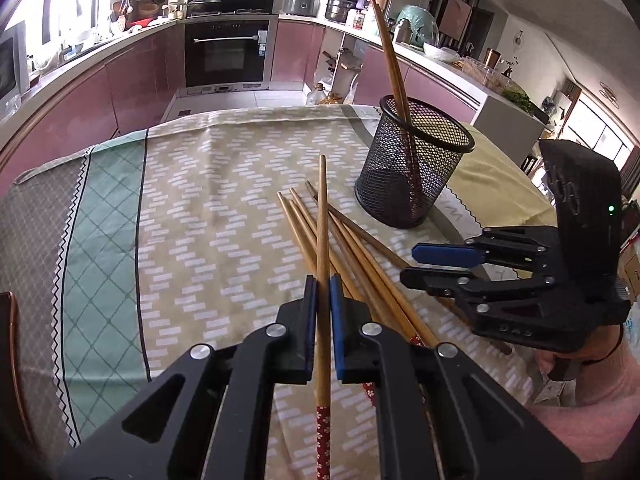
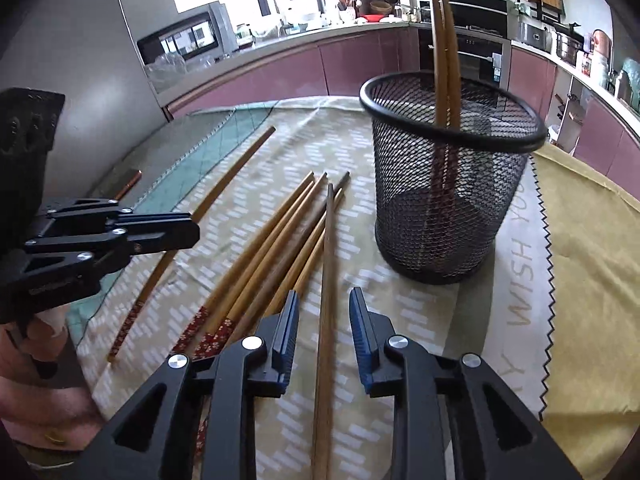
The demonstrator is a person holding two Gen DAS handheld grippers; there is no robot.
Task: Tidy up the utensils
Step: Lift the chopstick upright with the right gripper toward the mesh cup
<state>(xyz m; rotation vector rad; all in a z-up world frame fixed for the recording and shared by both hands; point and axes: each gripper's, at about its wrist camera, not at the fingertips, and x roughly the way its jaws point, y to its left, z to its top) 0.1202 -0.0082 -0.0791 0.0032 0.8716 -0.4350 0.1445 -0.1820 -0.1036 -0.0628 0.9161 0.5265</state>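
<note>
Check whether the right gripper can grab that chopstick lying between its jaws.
Probably yes: the right gripper is open and straddles the chopstick, nothing lies over it, and the mesh cup stands clear.

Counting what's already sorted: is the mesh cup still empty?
No, two chopsticks already stand inside the mesh cup, leaning against its rim.

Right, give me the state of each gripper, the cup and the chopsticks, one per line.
left gripper: shut on a chopstick, lifted off the pile.
right gripper: open, a dark chopstick between its jaws, not pressed.
mesh cup: upright on the cloth, holding two chopsticks.
loose chopsticks: lying flat on the cloth.
</note>
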